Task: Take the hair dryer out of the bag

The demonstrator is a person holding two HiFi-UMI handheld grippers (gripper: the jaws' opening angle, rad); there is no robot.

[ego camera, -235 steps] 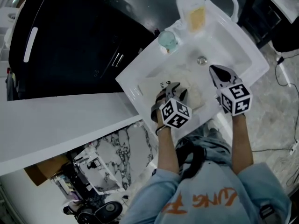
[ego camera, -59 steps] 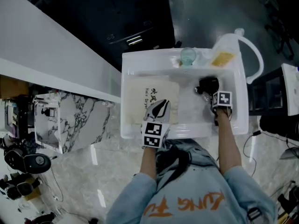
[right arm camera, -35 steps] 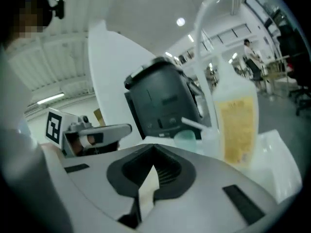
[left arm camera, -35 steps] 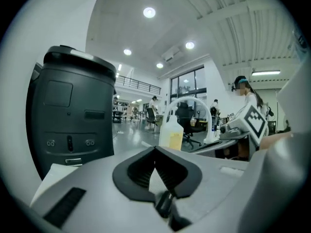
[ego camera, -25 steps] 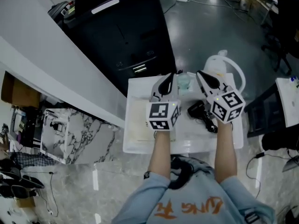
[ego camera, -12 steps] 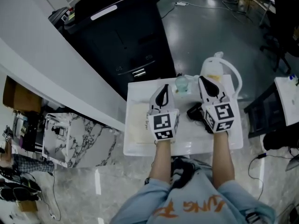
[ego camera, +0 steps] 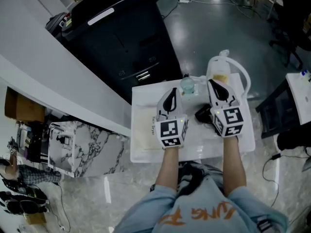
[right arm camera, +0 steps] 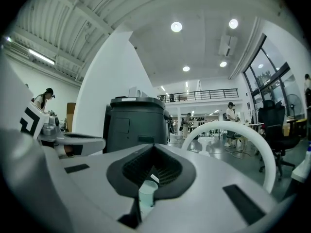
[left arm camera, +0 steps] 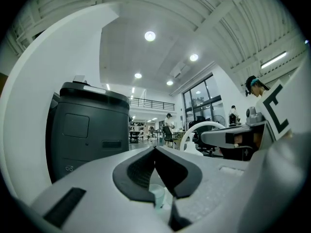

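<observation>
1. While the flat cream fabric bag (ego camera: 145, 130) is lying at the left of the white tabletop (ego camera: 197, 148), the left tongs (ego camera: 170, 94) are hovering over its right edge, jaws pressed together and empty.
2. The black hair dryer (ego camera: 203, 114) is lying outside the bag, between both tongs.
3. The right tongs (ego camera: 214, 86) are hovering with jaws together, gripping nothing, pointing past a translucent teal cup (ego camera: 187, 85).

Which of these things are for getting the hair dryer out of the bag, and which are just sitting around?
For the job:
- hair dryer, lying out on the white table
- cream bag
- left gripper and right gripper, fingers shut, empty

Just lying about:
- pale green cup
- white jug
- black cabinet
</observation>
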